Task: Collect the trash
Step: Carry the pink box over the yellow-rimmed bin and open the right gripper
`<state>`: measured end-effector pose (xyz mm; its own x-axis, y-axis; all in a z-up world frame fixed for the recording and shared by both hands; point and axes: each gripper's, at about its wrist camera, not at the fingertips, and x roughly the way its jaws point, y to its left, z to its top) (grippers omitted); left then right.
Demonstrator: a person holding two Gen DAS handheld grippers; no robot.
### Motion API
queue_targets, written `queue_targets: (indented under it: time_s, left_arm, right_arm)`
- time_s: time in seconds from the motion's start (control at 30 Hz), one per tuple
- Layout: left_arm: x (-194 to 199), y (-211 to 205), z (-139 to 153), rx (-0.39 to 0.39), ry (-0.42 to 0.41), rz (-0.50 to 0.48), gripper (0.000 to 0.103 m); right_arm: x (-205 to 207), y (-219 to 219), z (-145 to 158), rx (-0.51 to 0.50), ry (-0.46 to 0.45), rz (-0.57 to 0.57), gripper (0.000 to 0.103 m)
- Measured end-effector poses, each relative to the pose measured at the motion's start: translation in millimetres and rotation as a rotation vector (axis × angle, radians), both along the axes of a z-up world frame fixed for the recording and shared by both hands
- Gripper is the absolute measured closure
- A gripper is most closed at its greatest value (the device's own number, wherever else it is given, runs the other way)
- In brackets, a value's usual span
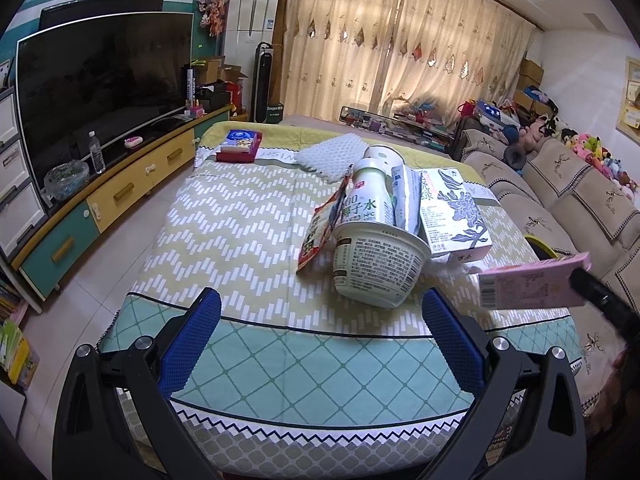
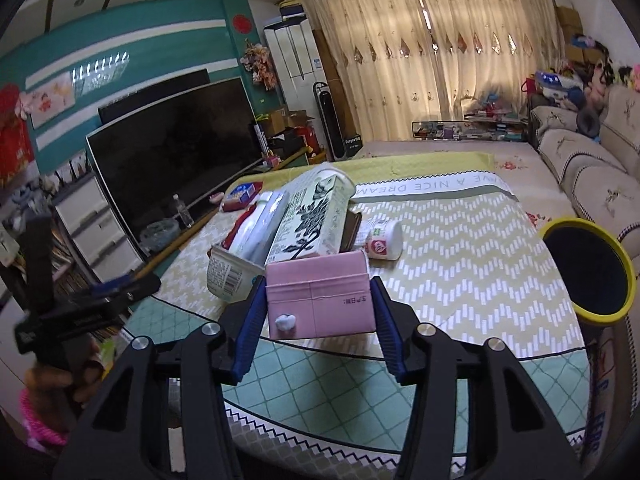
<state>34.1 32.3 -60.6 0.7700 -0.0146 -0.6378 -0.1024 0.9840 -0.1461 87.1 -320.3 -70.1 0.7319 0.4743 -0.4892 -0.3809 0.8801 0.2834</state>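
Observation:
My right gripper is shut on a pink carton and holds it above the table's near end; the carton also shows at the right edge of the left wrist view. My left gripper is open and empty, just short of a white paper bowl lying on its side. Behind the bowl lie a white bottle, a floral white carton and a snack wrapper. A yellow-rimmed bin stands at the right of the table.
The trash lies on a table under a patterned cloth. A red tray with a blue box sits at the far end. A TV cabinet runs along the left, a sofa along the right.

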Motion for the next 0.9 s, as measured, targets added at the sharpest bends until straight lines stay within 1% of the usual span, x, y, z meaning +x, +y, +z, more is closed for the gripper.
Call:
queue_targets:
  time_s: [0.2,0.27,0.4,0.53,0.6,0.67,0.73,0.9]
  left_arm:
    - [8,-11,-4,0.007,0.017,-0.031,0.004]
    - [11,-16,-6,0.01,0.023,-0.045,0.004]
    - [18,-27,-7,0.017,0.025,-0.076,0.004]
    - [24,-36,-5,0.018,0.019,-0.101,0.004]
    - [28,-40,-4,0.016,0.015,-0.109,0.004]
    - [33,-43,-4,0.014,0.014,-0.113,0.004]
    - [37,-46,-3,0.012,0.013,-0.114,0.004]
    - [48,-49,-3,0.005,0.019,-0.113,0.004]
  right_arm:
    - [-4,-29,16,0.054,-0.017,-0.022,0.054]
    - [-3,-44,20,0.058,-0.034,-0.064,0.054]
    - [8,-83,29,0.07,-0.061,-0.183,0.054]
    - [31,-133,28,0.046,-0.073,-0.363,0.054]
    - [53,-163,21,0.019,-0.058,-0.467,0.054]
    - [76,-186,7,0.007,-0.019,-0.53,0.054]
    - [98,-203,-5,-0.012,0.025,-0.573,0.054]
    - [161,-232,-55,-0.096,0.164,-0.651,0.054]
